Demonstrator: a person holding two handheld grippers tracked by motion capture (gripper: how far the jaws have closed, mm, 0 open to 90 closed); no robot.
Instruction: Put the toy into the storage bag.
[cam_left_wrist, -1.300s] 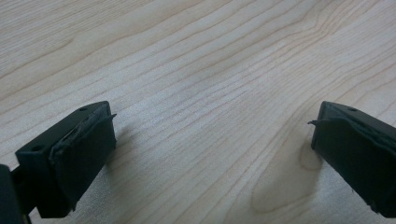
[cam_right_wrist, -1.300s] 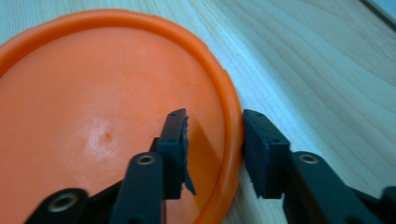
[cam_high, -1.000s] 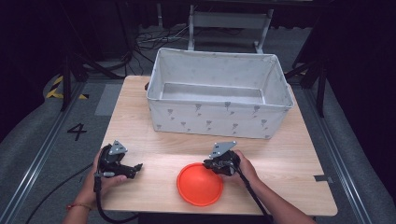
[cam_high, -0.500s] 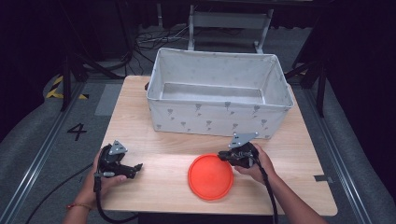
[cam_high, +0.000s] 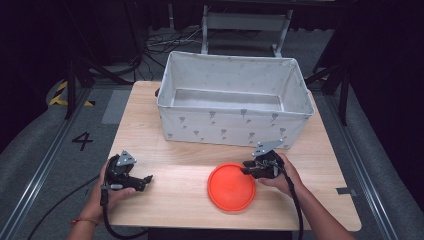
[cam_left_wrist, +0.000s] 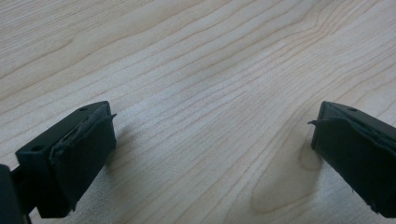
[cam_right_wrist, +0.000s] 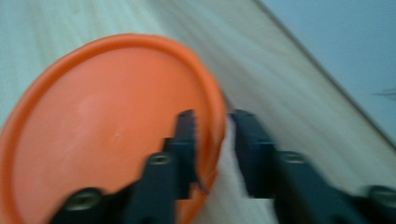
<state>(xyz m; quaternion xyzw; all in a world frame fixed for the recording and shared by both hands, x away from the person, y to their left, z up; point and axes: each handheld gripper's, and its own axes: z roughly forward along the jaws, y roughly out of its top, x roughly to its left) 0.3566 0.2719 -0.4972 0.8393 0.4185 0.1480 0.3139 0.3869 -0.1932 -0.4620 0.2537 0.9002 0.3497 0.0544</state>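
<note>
An orange plate (cam_high: 231, 187) lies flat on the wooden table (cam_high: 175, 167), in front of the fabric bin. My right gripper (cam_high: 246, 170) is at the plate's right rim. In the right gripper view the plate (cam_right_wrist: 102, 116) has its rim between the jaws of that gripper (cam_right_wrist: 215, 126). Those jaws have just been opening, and a gap shows between the rim and the right-hand jaw. My left gripper (cam_high: 147, 180) rests near the table's front left. In its own view it (cam_left_wrist: 212, 140) stands wide open over bare wood.
A large white fabric bin (cam_high: 230, 125) with a small grey pattern stands at the back of the table. Its inside looks bare. The table's front edge runs just below the plate. Dark floor, rails and cables surround the table.
The right hand has slid the orange plate to the right along the table's front. Its jaws, shut on the rim before, now stand apart. The left hand has kept still.
</note>
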